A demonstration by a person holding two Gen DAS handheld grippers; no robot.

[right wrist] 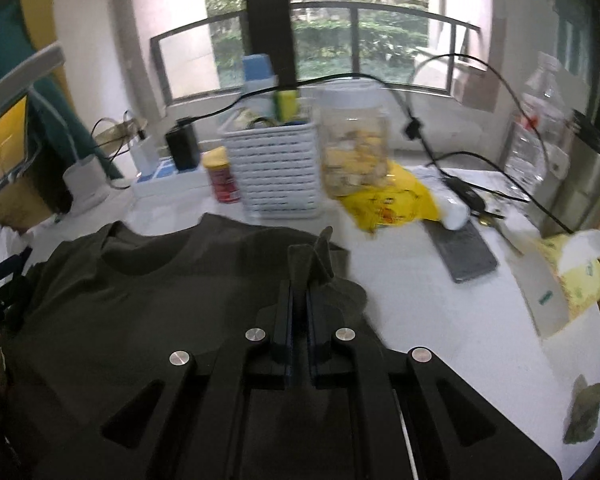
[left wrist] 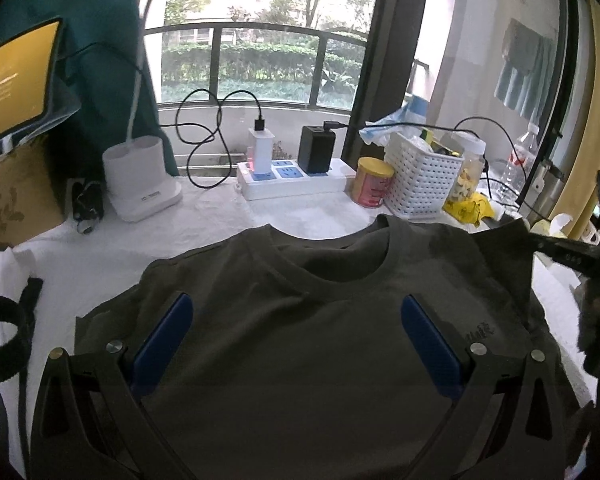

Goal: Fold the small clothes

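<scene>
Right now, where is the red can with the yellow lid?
In the left wrist view, the red can stands on the white tablecloth behind the shirt's collar, between the power strip and the white basket.

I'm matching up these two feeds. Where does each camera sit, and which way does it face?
Left wrist: on the left gripper, looking down its open blue fingers across the olive T-shirt toward the window.
Right wrist: on the right gripper, jaws shut on the shirt's edge, facing the same window.
Shared: T-shirt, white basket, red can.
</scene>
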